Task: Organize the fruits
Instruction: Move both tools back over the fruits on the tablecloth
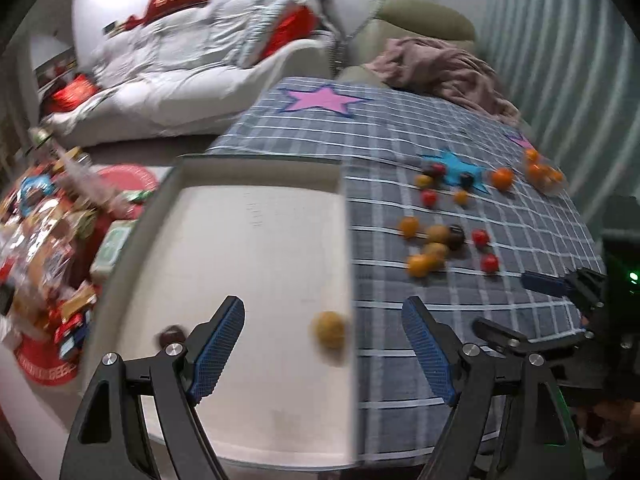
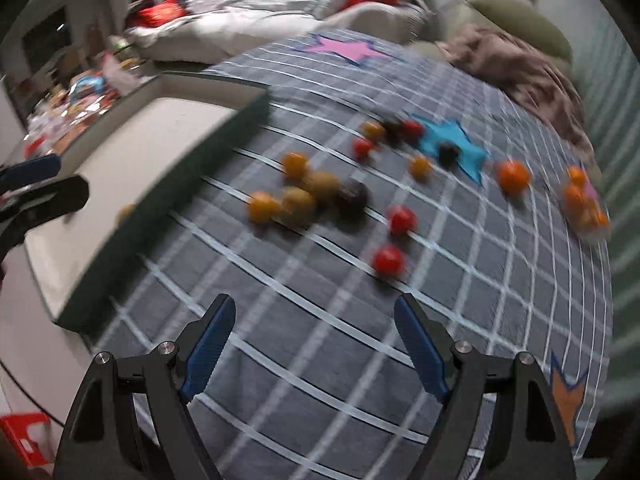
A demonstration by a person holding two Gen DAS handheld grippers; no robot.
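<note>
My left gripper (image 1: 324,320) is open and empty above a beige tray (image 1: 248,248). A yellow-brown fruit (image 1: 329,329) lies in the tray between its fingers, blurred, and a dark fruit (image 1: 171,335) lies by the left finger. Several small orange, red, yellow and dark fruits (image 1: 436,240) are scattered on the checked cloth to the right. My right gripper (image 2: 312,316) is open and empty above the cloth, short of a red fruit (image 2: 388,260) and the fruit cluster (image 2: 308,196). The tray (image 2: 132,148) lies to its left.
The grey checked cloth (image 1: 460,320) with star patches covers the table. A bag of oranges (image 2: 584,204) sits at the far right edge. A pink blanket (image 1: 440,68) lies at the back. A sofa and a cluttered floor lie to the left.
</note>
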